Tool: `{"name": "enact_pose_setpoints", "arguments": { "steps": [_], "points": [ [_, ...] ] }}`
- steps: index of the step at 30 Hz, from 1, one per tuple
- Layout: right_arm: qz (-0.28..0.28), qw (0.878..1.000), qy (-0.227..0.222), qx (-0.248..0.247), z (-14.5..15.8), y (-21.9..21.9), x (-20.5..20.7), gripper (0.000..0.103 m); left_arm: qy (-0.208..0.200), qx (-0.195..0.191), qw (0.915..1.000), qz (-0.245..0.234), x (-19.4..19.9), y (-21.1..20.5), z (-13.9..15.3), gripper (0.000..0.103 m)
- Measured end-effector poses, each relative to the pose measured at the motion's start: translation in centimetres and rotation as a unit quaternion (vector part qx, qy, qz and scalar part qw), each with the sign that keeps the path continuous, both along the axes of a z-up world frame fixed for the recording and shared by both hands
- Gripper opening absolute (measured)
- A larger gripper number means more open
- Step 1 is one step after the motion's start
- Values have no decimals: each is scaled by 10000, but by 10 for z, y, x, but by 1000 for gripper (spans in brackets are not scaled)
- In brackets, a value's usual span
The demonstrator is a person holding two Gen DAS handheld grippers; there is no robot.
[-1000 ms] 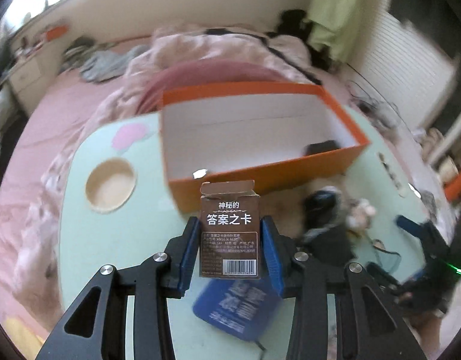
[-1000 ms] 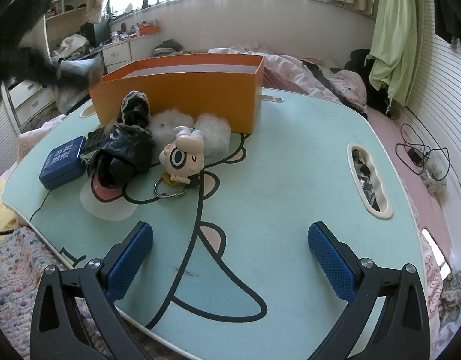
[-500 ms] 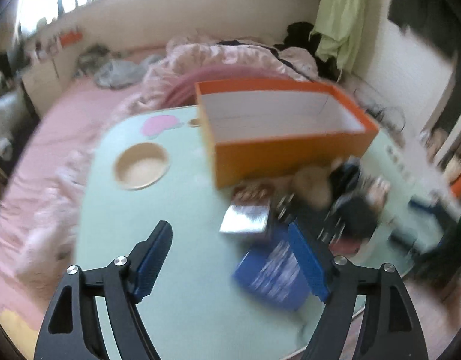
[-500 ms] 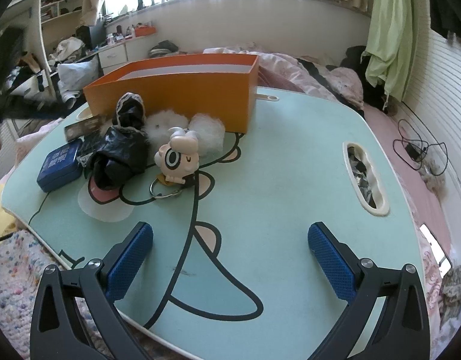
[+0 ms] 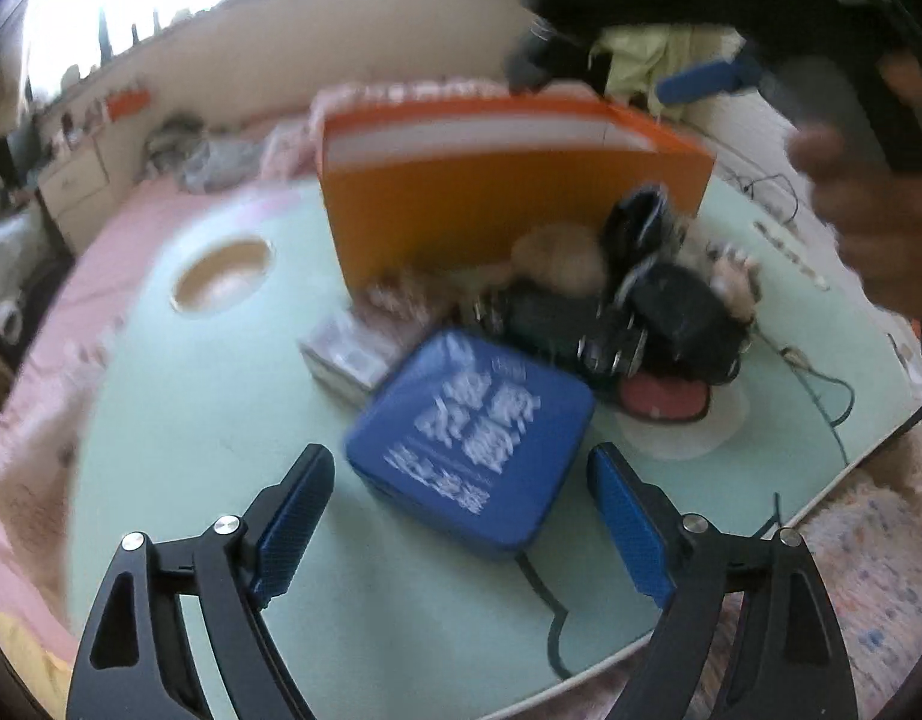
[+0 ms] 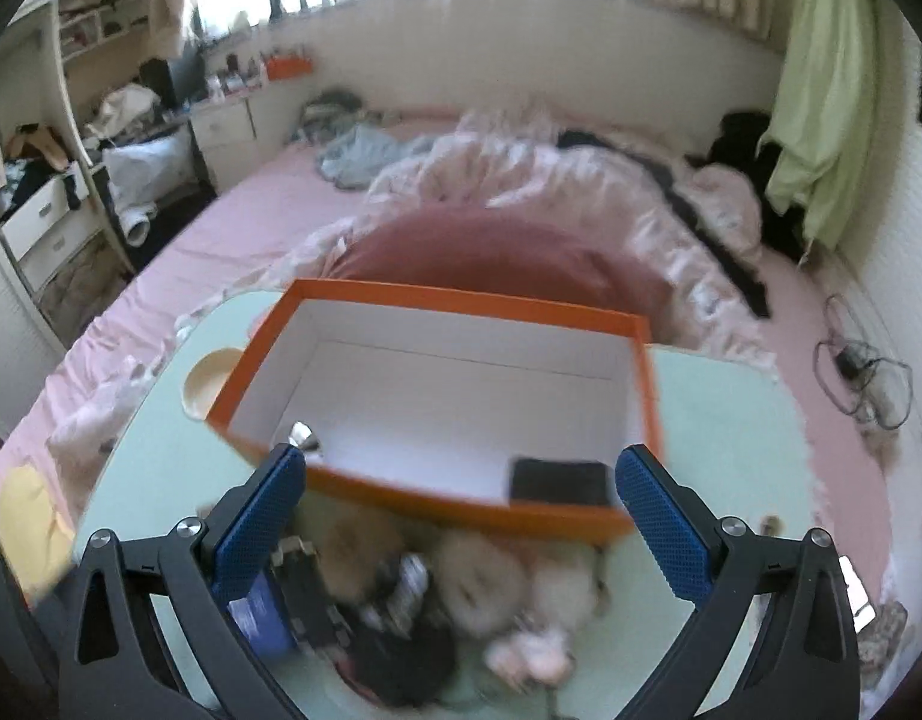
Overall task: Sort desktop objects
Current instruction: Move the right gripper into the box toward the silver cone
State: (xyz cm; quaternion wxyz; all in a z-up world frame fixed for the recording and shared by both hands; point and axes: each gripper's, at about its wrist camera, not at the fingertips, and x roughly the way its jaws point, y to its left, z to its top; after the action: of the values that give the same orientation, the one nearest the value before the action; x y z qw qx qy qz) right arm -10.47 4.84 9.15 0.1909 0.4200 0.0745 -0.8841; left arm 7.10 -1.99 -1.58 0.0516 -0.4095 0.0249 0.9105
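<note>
Both views are smeared by motion, so I can read little detail. My left hand-held gripper point(image 5: 458, 495) has its jaws opening over the pale green desk point(image 5: 179, 420); the blue tin point(image 5: 470, 441) lies between the pads, but neither pad presses on it, and its white lettering is too blurred to read. Just behind the tin a small card box point(image 5: 347, 354) lies flat on the desk, its print illegible. Beyond it a dark heap of black items point(image 5: 659, 306) and fluffy tan toys point(image 5: 560, 252) crowds against the orange box point(image 5: 509, 204), whose near wall hides its interior from this side. A hand point(image 5: 869, 216) and a blue pad cut into the upper right corner. My right hand-held gripper point(image 6: 461, 495) stands wide apart with nothing between the pads, above that box's near rim point(image 6: 401, 492); inside I see white walls and one black flat object point(image 6: 560, 480) in the near right corner. The heap below it is a blur, partly covered by the left finger. A round recess point(image 6: 209, 381) sits left of the box.
</note>
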Motion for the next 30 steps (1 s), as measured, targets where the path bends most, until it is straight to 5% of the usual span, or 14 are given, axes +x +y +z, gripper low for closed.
{"name": "enact_pose_setpoints", "arguments": {
  "steps": [1,7,18,21,26,30],
  "points": [
    [-66,9999,-118,74,-8,-10,-9,103,-37,4,10000,-11,-1,0,-3,103],
    [-140,9988,-329,324,-35,-25,-18,103,39,49,10000,-59,-1,-3,-6,103],
    [-40,9982,-441,394,-28,-31,-25,103,58,46,9999,-67,-3,-4,-7,103],
    [169,9963,-845,67,-21,-40,-35,102,58,46,9999,-68,-2,-4,-7,103],
    [379,9778,-2060,77,-31,-58,-63,70,73,53,9999,-73,-3,-4,-6,103],
    [518,9685,-2418,290,-44,-72,-70,70,83,58,9999,-79,-5,-5,-6,103]
  ]
}}
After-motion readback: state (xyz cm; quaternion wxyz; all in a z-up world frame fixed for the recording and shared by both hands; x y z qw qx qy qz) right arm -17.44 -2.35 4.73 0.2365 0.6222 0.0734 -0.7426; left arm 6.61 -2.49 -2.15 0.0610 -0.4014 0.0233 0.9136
